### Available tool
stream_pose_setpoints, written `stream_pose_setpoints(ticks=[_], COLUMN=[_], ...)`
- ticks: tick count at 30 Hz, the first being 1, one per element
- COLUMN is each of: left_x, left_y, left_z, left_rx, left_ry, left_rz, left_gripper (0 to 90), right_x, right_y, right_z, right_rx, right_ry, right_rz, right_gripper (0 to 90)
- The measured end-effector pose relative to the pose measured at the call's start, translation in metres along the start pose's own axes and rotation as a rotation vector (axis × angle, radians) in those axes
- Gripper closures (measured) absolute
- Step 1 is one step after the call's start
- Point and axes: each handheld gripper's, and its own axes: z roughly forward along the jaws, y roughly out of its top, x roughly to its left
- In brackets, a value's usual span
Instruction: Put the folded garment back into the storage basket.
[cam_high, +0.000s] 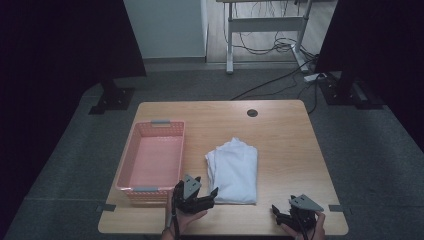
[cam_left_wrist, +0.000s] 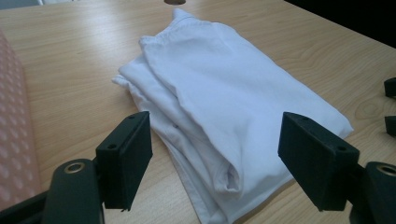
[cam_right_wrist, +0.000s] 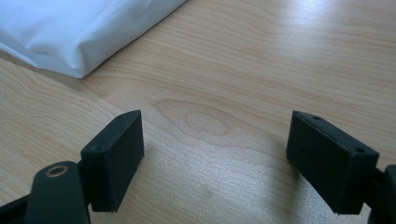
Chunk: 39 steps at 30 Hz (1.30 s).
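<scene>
A folded white cloth (cam_high: 234, 171) lies flat on the wooden table (cam_high: 285, 130), just right of centre. My left gripper (cam_high: 206, 186) is held at the cloth's near left corner, pointing toward it. In the left gripper view its jaws (cam_left_wrist: 217, 135) stand wide apart with the near edge of the cloth (cam_left_wrist: 219, 93) between and beyond them, and the pads do not touch it. My right gripper (cam_high: 280, 212) rests near the table's front right edge. Its jaws (cam_right_wrist: 215, 135) are open over bare wood, with a corner of the cloth (cam_right_wrist: 70, 32) ahead at upper left.
An empty pink plastic basket (cam_high: 150, 160) stands on the left part of the table, close beside my left gripper. A round cable hole (cam_high: 252, 113) sits near the far edge. Cables and a desk frame (cam_high: 265, 25) lie on the floor beyond.
</scene>
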Motion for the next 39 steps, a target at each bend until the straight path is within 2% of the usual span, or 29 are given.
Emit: stream_pose_setpoints(ticks=[1, 9, 11, 17, 26, 33, 39], left_x=[0.001, 0.009, 0.014, 0.017, 0.015, 0.018, 0.024], left_y=[0.001, 0.006, 0.007, 0.01, 0.015, 0.018, 0.027], left_z=[0.003, 0.01, 0.013, 0.017, 0.023, 0.03, 0.037], left_rx=[0.006, 0.005, -0.004, 0.0, 0.008, 0.017, 0.004], left_ry=[0.006, 0.008, -0.014, -0.016, -0.01, -0.02, -0.028], left_rz=[-0.011, -0.039, -0.074, -0.083, -0.065, -0.08, -0.096], left_gripper=[27.8, 27.9, 27.8, 28.1, 27.9, 27.6, 27.2], right_x=[0.0, 0.0, 0.0, 0.0, 0.0, 0.0, 0.001], right_y=[0.0, 0.0, 0.0, 0.0, 0.0, 0.0, 0.0], right_z=[0.0, 0.0, 0.0, 0.0, 0.0, 0.0, 0.0], right_rx=[0.0, 0.0, 0.0, 0.0, 0.0, -0.001, -0.002], right_ry=[0.001, 0.001, 0.001, 0.0, 0.0, 0.0, -0.003], right_rz=[-0.001, -0.001, -0.001, 0.0, 0.0, 0.001, 0.003], right_gripper=[19.1, 19.0, 19.0, 19.0, 19.0, 19.0, 19.0])
